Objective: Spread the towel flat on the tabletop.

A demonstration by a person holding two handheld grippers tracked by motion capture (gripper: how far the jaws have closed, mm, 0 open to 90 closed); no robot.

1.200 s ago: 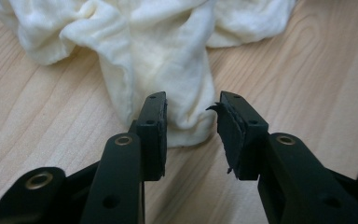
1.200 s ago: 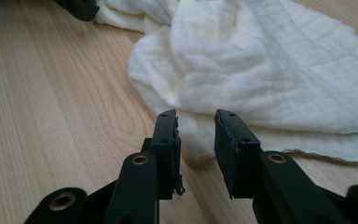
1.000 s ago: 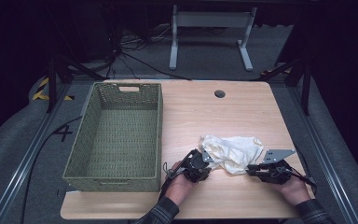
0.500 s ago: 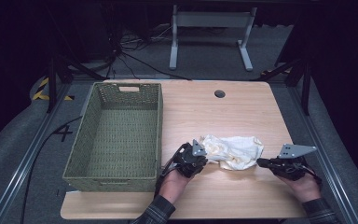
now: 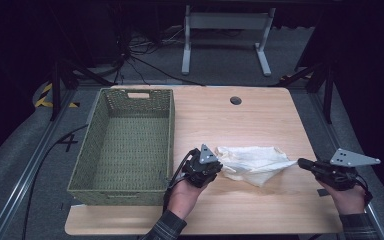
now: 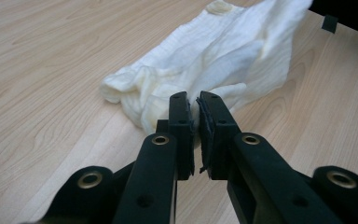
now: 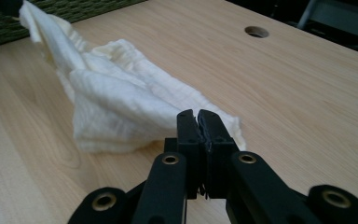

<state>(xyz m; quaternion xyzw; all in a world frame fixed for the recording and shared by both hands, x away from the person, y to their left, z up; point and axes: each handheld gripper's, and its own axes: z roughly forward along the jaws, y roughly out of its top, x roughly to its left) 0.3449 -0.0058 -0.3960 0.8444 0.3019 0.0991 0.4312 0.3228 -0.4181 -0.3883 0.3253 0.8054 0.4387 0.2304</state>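
A pale wooden bench [image 5: 260, 120] spans the high view, with a dark round hole [image 5: 235, 100] near its far edge. On its left part stands a green woven basket [image 5: 96, 150], long side running away from the person, a handle slot cut in its far wall; nothing lies inside it as far as the weave lets one see.

Just right of the basket's near corner, on the near half of the bench, lies a cream cloth [image 5: 252, 163]. It is crumpled and drawn out sideways between the two hands, its left end bunched and its right end tapering to a point. In the left gripper view the cloth [image 6: 223, 60] lies rumpled across the wood ahead of the jaws; in the right gripper view the cloth [image 7: 116, 107] runs away toward the basket's edge at the upper left.

The left claw [image 5: 219, 166], held in a hand coming up from the bottom edge, sits at the cloth's left end. Its jaws stand almost pressed together with a fold of cream fabric nipped between their tips, as the left gripper view shows at the left claw [image 6: 196, 100].

The right claw [image 5: 301, 162], well over toward the bench's right edge, meets the cloth's pointed right end. In the right gripper view the right claw [image 7: 198, 116] has its jaws closed tight; it appears to be pinching the cloth's near edge, though the fabric between the pads is hard to make out.
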